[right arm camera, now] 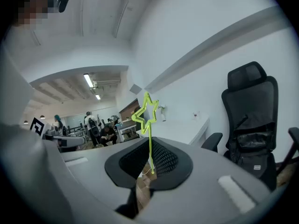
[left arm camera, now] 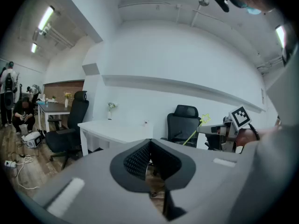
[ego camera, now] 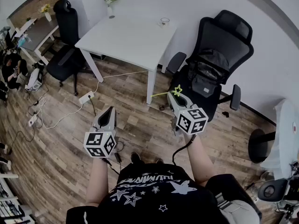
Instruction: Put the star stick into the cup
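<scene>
The star stick (ego camera: pixel 176 91) is a thin yellow-green wand with an outlined star at one end. My right gripper (ego camera: pixel 174 97) is shut on it at waist height over the wooden floor. In the right gripper view the star (right arm camera: pixel 145 111) rises above the jaws, and the stick's lower end is pinched between them. The small clear cup (ego camera: pixel 164 21) stands near the far edge of the white table (ego camera: pixel 126 41), well ahead of both grippers. My left gripper (ego camera: pixel 110 111) hangs to the left, jaws together and empty. From the left gripper view I see the cup (left arm camera: pixel 145 123) and the star (left arm camera: pixel 204 120).
A black office chair (ego camera: pixel 212 71) carrying a dark bag stands right of the table, close to the right gripper. Another black chair (ego camera: pixel 65 55) is at the left. A flower vase (ego camera: pixel 110 6) sits on the table's far corner. Cables and a power strip (ego camera: pixel 86 97) lie on the floor.
</scene>
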`<state>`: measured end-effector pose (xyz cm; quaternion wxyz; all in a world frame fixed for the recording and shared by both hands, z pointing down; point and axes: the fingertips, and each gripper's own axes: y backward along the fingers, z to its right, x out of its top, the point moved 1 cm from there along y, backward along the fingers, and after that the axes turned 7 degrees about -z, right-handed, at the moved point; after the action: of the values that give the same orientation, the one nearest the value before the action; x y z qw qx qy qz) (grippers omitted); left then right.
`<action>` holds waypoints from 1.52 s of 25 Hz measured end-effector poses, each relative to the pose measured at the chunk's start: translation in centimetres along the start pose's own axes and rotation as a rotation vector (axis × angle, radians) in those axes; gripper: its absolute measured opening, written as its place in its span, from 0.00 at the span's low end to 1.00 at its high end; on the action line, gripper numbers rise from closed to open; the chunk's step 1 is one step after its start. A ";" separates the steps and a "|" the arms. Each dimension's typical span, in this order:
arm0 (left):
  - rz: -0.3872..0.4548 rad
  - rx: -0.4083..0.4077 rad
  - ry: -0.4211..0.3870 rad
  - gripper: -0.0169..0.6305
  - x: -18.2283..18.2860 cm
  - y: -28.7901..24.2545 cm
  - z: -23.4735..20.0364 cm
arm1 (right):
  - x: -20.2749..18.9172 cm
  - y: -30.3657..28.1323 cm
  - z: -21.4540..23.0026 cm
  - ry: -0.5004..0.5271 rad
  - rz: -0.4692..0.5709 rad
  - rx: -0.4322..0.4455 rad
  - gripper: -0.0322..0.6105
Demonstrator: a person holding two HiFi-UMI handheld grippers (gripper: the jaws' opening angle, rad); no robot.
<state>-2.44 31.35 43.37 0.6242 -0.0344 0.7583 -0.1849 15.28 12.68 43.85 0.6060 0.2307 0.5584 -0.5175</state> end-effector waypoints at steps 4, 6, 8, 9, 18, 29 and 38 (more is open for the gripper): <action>-0.004 -0.002 -0.002 0.03 -0.4 0.0 0.9 | -0.4 0.3 0.4 -0.003 -0.004 0.007 0.10; -0.007 -0.003 0.000 0.03 -0.7 0.1 1.0 | -0.6 0.4 0.4 -0.003 -0.006 0.008 0.10; -0.012 -0.005 0.002 0.03 -1.0 0.1 1.0 | -0.9 0.4 0.4 -0.003 -0.009 0.008 0.10; -0.014 -0.006 0.003 0.03 -1.1 0.0 0.9 | -1.0 0.3 0.4 -0.003 -0.011 0.008 0.10; -0.005 -0.033 -0.008 0.03 -0.1 -0.3 -1.6 | -0.4 -1.0 -0.1 -0.026 0.018 -0.040 0.10; 0.008 -0.119 -0.035 0.03 1.4 -1.5 -5.8 | 0.1 -3.3 -1.5 -0.068 0.068 -0.132 0.10; -0.025 -0.150 -0.011 0.03 0.9 -4.7 -6.7 | -1.0 -4.6 1.3 -0.104 0.042 -0.190 0.10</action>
<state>-9.90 28.35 45.09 0.6216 -0.0914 0.7662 -0.1353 11.98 10.28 46.52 0.6637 0.1568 0.5679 -0.4609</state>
